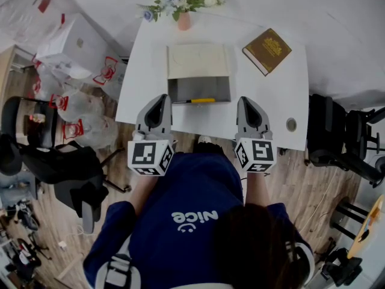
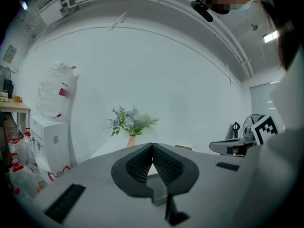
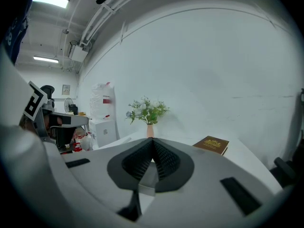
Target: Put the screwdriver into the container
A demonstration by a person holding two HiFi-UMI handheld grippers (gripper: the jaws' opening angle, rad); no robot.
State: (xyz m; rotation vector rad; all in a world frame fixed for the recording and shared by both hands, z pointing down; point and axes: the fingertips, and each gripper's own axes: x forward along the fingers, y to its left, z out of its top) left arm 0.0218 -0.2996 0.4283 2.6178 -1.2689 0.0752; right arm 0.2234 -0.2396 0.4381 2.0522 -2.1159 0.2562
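- While the person's forearms reach forward side by side over the near edge of the white table (image 1: pixel 271 101), the left gripper (image 1: pixel 161 99) and the right gripper (image 1: pixel 246 101) point away from the body, level with each other and well apart.
- Left gripper: its jaws meet at the tips, with nothing between them.
- Right gripper: its jaws are likewise pressed together and empty.
- The yellow-handled screwdriver (image 1: pixel 201 100) lies crosswise along the near wall of the open grey container (image 1: pixel 199 88), between the two grippers; I cannot tell whether it is inside or just outside.
- Neither gripper touches it.
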